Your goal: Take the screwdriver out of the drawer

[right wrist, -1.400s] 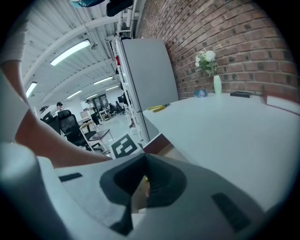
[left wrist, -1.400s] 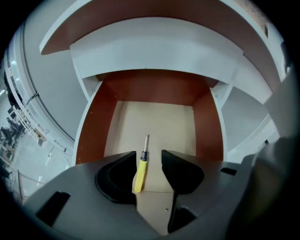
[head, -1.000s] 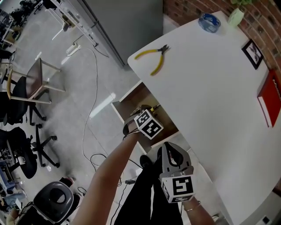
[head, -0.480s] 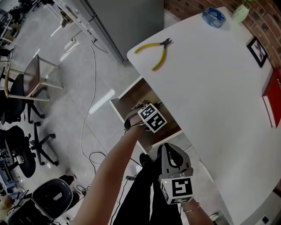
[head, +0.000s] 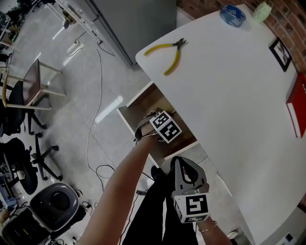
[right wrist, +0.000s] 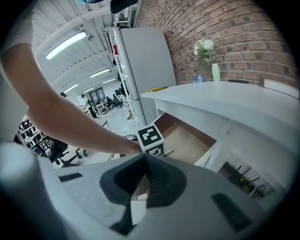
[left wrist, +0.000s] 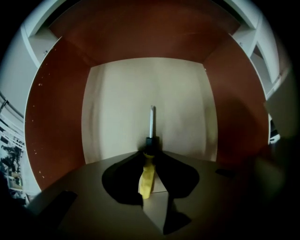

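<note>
The open wooden drawer point(head: 128, 118) juts out under the white table point(head: 229, 86). My left gripper point(head: 154, 118) points steeply down into it, marker cube on top. In the left gripper view the screwdriver point(left wrist: 146, 178) lies on the pale drawer floor point(left wrist: 117, 103), its yellow handle between the jaws of the left gripper point(left wrist: 150, 157) and its metal shaft pointing away. Those jaws are closing and their tips pinch the handle. My right gripper point(head: 184, 166) hovers shut and empty below the drawer's front. In its own view the right gripper point(right wrist: 145, 161) faces the left gripper point(right wrist: 151, 139) and the drawer point(right wrist: 187, 136).
Yellow pliers point(head: 167, 52), a blue tape roll point(head: 233, 14), a framed picture point(head: 281, 52) and a red book point(head: 299, 110) lie on the table. A grey cabinet point(head: 138, 24) stands behind. Office chairs point(head: 28, 158) and a cable point(head: 93, 143) are on the floor to the left.
My left gripper has sunk a little deeper into the drawer. The right gripper has hardly moved.
</note>
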Demonstrator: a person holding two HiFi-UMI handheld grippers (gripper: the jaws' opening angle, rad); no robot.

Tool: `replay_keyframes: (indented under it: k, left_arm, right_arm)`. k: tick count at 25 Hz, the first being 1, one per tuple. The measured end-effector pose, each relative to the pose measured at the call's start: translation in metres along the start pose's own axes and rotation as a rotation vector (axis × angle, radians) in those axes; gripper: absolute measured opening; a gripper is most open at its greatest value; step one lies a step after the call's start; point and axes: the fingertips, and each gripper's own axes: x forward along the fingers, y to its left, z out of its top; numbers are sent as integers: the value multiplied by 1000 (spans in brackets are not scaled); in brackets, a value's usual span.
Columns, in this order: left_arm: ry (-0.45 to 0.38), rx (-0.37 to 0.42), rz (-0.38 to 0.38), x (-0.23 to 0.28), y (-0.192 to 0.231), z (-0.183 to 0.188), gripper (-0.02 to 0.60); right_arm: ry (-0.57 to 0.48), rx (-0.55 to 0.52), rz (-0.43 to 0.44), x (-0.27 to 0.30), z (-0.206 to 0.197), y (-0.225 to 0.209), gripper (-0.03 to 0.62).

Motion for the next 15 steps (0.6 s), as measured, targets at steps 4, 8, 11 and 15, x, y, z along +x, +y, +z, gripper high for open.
replay_keyframes:
  k: [4,8,11,15]
  left_arm:
    - [1,21,8,-1,-2,-1,69]
    - [-26,-7,11,-10,1,4,66]
    - [-58,-17,15,-25,1,10,66]
    - [-73,-32,12,-49,0,7,66]
  right_arm:
    - [-1,-6,-4,-1,-1,2,2]
    - [0,-12,-4,-2,0,2,2]
    - [-3,-16,-4,-4,4,5,2]
    - [-10,-24,-4,-8,12,14,2]
